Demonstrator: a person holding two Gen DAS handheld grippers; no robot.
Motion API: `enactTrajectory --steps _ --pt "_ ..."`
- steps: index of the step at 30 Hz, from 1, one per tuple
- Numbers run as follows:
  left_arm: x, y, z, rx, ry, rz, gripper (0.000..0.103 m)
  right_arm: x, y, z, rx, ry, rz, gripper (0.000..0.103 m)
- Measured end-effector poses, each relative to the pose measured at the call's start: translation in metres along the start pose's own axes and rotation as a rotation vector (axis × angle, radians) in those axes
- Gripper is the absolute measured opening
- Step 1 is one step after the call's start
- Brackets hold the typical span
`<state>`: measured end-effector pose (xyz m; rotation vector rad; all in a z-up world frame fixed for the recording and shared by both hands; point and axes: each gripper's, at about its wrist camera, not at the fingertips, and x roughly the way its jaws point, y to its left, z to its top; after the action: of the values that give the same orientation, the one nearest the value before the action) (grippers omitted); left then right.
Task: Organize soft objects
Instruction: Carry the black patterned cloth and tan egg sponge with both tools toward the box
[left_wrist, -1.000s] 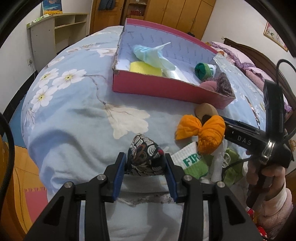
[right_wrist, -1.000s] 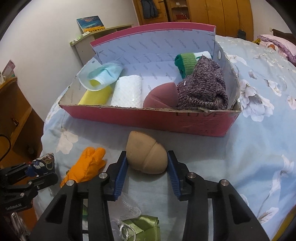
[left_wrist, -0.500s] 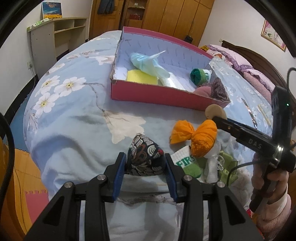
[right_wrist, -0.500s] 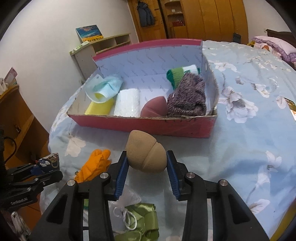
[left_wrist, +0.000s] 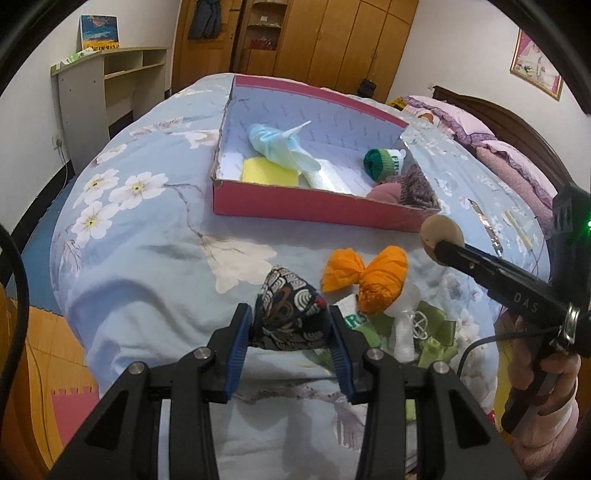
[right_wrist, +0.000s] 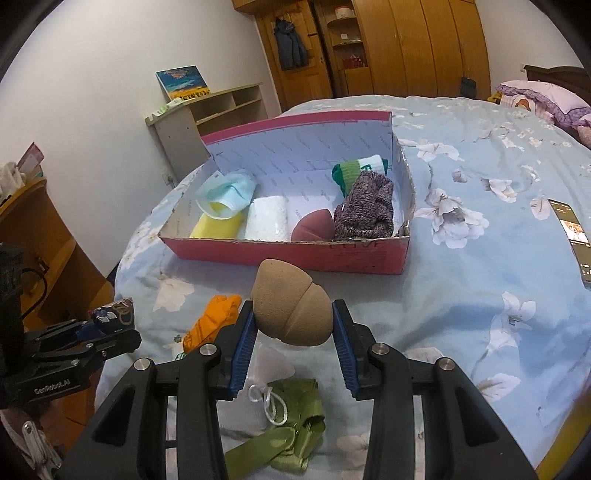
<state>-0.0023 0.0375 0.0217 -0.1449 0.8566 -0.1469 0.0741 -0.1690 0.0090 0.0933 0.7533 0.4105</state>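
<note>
My left gripper (left_wrist: 291, 328) is shut on a dark patterned pouch (left_wrist: 291, 314) above the near edge of the bed. My right gripper (right_wrist: 293, 326) is shut on a tan egg-shaped sponge (right_wrist: 291, 302), held above the bedspread in front of the pink box (right_wrist: 295, 253). In the left wrist view the sponge (left_wrist: 441, 232) shows at the tip of the right gripper, close to the box's near right corner (left_wrist: 413, 218). The box holds a face mask (right_wrist: 225, 192), a yellow sponge (right_wrist: 218, 225), a white roll (right_wrist: 266, 218), a maroon sponge (right_wrist: 312, 229), a purple knit piece (right_wrist: 365, 210) and a green sock (right_wrist: 354, 171).
On the bedspread near me lie an orange cloth (left_wrist: 364, 277), a green-and-white sock (left_wrist: 354, 317), a white drawstring bag (right_wrist: 273, 369) and green ribbon (right_wrist: 291, 432). A phone (right_wrist: 574, 236) lies on the bed at right. A shelf unit (left_wrist: 107, 85) and wardrobes (left_wrist: 332, 40) stand behind.
Both grippers have risen with their loads; the right one with the tan sponge lifted more and pulled back from the box, which now looks smaller.
</note>
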Motion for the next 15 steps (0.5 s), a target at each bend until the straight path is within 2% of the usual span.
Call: enactTrajectory --steps 15 --pt "-0.011 -0.011 0.014 0.032 -0.042 -0.018 0.043 -0.019 0.0 -0.003 0.022 -0.029 -0.002 0.041"
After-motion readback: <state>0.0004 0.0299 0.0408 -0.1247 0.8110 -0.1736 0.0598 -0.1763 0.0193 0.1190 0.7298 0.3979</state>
